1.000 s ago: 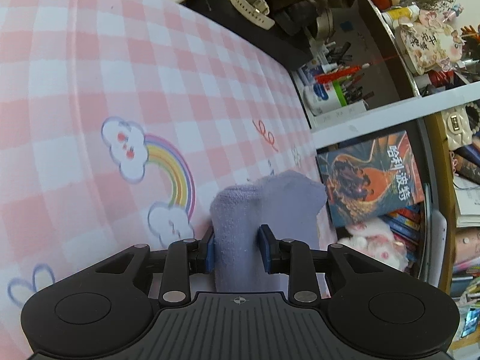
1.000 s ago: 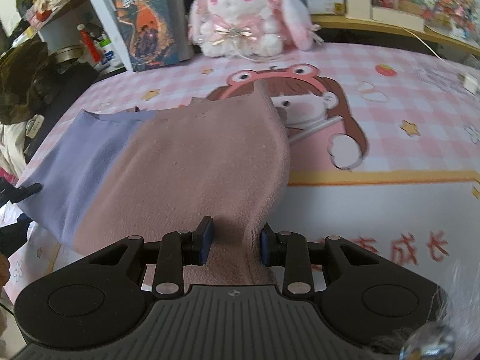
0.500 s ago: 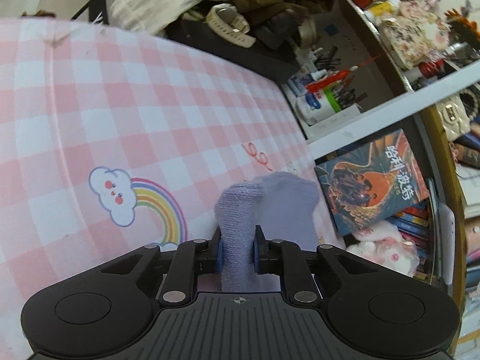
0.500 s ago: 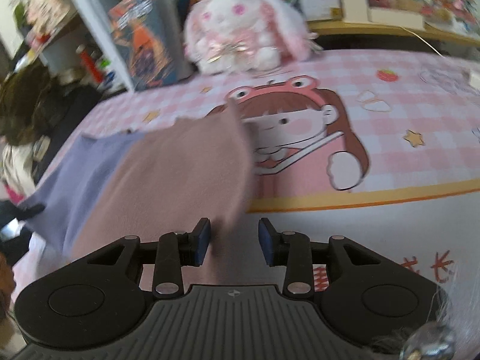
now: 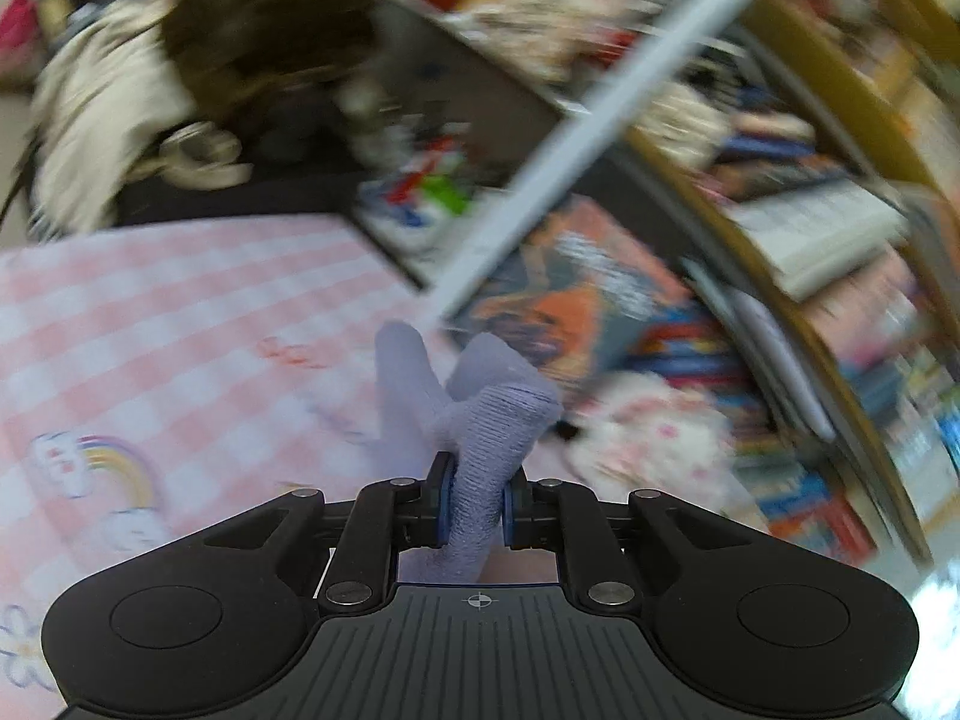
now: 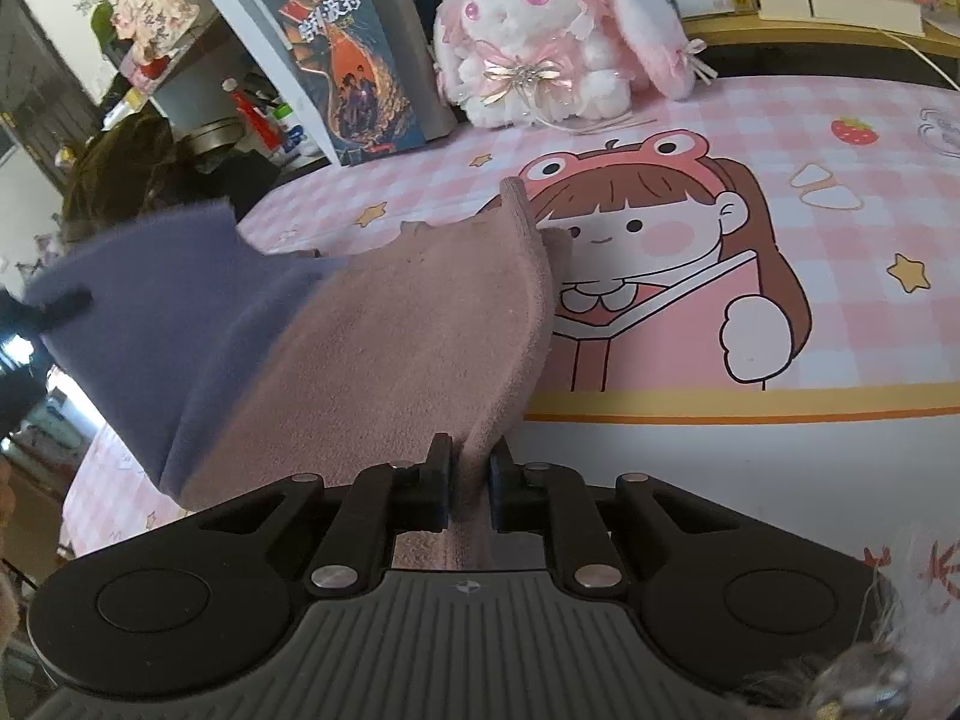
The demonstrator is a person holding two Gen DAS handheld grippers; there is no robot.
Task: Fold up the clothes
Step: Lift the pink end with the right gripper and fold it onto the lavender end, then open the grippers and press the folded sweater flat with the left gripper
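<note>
Left gripper: clenched on the cloth's purple end.
Right gripper: clenched on its pink end.
Progress: cloth lifted ahead of both, fold not yet laid.

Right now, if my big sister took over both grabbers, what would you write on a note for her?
Left gripper: fingers shut on the purple end of the cloth, which is bunched between them.
Right gripper: fingers shut on the pink end of the same cloth.
The cloth hangs lifted between the two grippers, above the pink checked mat. The left view is blurred.
Done: both ends are gripped and raised.
Left: no fold is made yet. Bring the ends together, lay the cloth flat on the mat, then let go.
</note>
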